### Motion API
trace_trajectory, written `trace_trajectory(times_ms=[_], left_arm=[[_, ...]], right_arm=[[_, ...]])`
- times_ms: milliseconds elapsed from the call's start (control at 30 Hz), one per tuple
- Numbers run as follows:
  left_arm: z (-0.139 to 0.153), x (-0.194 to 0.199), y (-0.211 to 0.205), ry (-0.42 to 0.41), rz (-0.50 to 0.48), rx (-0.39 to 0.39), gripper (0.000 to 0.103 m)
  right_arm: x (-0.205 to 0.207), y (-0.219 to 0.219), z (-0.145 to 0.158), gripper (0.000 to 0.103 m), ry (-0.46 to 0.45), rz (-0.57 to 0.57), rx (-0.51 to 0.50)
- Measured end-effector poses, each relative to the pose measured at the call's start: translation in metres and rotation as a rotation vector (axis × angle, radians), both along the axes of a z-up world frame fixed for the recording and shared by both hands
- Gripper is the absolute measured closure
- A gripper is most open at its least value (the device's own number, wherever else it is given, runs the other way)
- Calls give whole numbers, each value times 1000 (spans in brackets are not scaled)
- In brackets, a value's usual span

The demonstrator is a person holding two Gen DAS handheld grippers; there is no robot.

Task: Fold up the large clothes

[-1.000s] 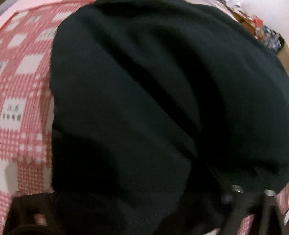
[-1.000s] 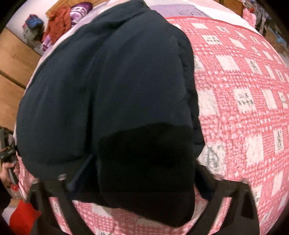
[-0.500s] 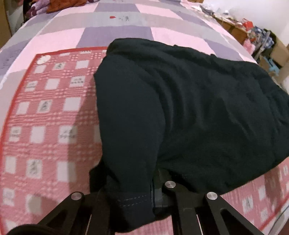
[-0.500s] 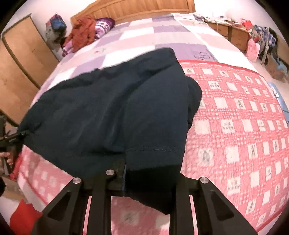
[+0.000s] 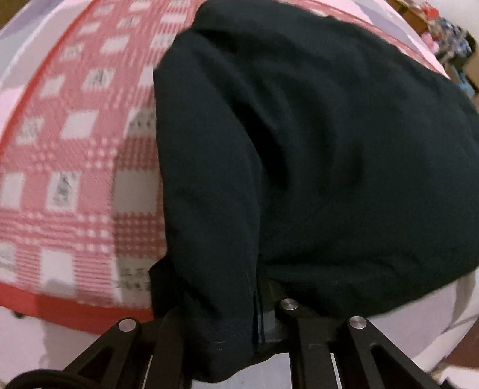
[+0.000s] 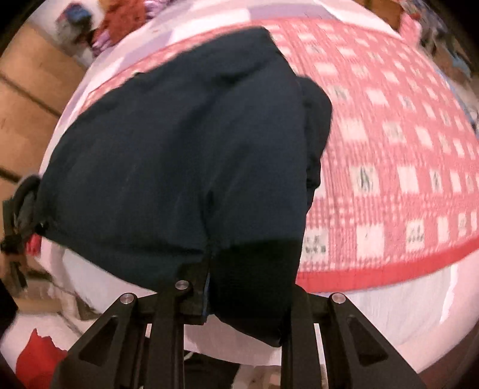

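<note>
The dark garment drapes over the red checked blanket, its near hem bunched between both grippers. It looks soft, limp and fairly heavy, best held at hem corners. Left gripper and right gripper fingers are clamped on it.

Red-white checked blanket on bed w/ pink-purple quilt.
</note>
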State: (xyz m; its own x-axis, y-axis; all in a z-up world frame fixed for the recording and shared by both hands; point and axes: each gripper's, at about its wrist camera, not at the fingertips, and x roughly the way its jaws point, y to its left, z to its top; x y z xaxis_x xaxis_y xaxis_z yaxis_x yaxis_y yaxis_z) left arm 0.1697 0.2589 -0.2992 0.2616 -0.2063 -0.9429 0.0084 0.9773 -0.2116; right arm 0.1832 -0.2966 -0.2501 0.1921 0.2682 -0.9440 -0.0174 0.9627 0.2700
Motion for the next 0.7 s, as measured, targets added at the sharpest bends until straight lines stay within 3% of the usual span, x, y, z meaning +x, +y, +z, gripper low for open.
trace_trajectory(times_ms=[200, 267, 367, 400, 433, 467, 600, 700], left_arm=[[-16, 1, 2, -15, -9, -30, 89], [-17, 0, 4, -17, -13, -35, 83], [-18, -3, 13, -26, -2, -35, 55], [-17, -10, 17, -30, 11, -19, 33], [-17, -16, 22, -33, 23, -3, 23], [-14, -24, 29, -40, 43, 20, 22], [6, -68, 61, -39, 194, 68, 22], [37, -80, 47, -93, 184, 167, 21]], right_arm=[[-5, 9, -1, 79, 1, 13, -58], [-6, 11, 0, 78, -1, 10, -72], [-1, 9, -7, 71, 2, 6, -85], [0, 8, -8, 62, 2, 5, -89], [-1, 8, -9, 56, 7, 7, -92], [-3, 7, -10, 48, 14, 14, -101], [-21, -13, 7, 39, -29, -44, -125], [-40, -21, 47, 38, -147, -114, -274]])
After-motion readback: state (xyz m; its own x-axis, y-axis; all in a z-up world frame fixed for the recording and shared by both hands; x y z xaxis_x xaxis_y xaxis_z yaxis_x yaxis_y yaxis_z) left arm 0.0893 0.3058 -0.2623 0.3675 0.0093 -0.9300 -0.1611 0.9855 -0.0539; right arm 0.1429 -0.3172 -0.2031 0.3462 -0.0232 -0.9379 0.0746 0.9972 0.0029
